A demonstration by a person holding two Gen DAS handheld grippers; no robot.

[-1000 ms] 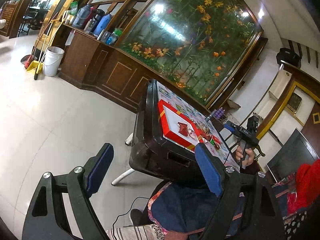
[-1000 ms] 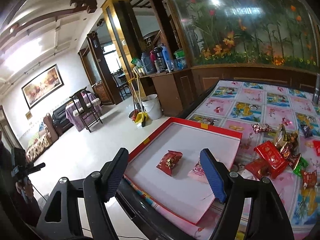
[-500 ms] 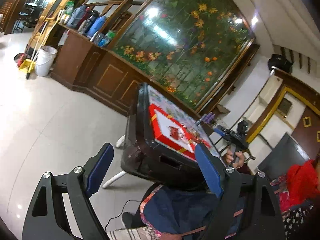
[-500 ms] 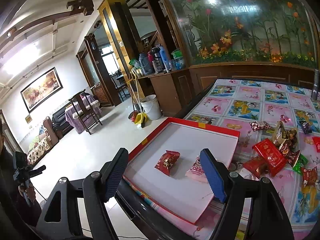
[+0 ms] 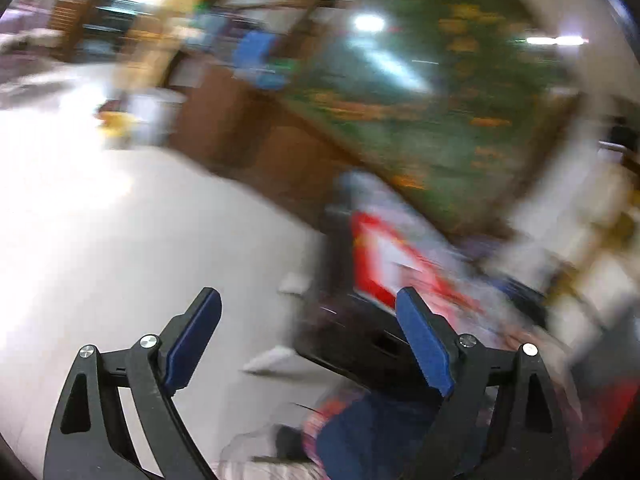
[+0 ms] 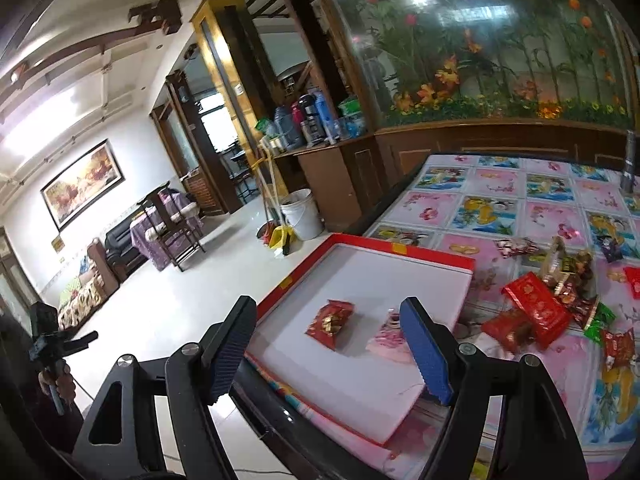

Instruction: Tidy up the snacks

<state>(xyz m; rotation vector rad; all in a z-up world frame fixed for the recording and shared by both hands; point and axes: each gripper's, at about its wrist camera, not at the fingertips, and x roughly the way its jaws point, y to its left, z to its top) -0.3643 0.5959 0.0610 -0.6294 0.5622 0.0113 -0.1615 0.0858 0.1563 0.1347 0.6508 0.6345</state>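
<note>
Reviewing the scene from left to right, we find the left gripper (image 5: 308, 340) off the table's left side, out over the floor. Its view is badly smeared, its jaws are opening, and nothing lies between them. The right wrist view shows that gripper at the far left, carried by a hand (image 6: 60, 384).

Next comes the red-rimmed tray (image 6: 384, 245), seated at the table's (image 6: 492, 184) near-left corner. Two snacks already lie in it: a red packet (image 6: 330, 323) toward the middle and a pink packet (image 6: 390, 338) just right of it. The right gripper (image 6: 332, 350) hovers above the tray's near edge with its jaws apart, gripping nothing.

Further right, toward the table's right edge, the loose snack pile (image 6: 560, 300) remains unsorted, a large red pouch (image 6: 536, 308) lying nearest the tray.

We judge the task barely begun. Risks noted:
- The left gripper's fast swing could strike the table edge or jolt the tray.
- The tray's near corner sits close to the table edge; a push there could tip it.
- The foil wrappers overlap, so one grab could drag neighbours off the right edge.
</note>
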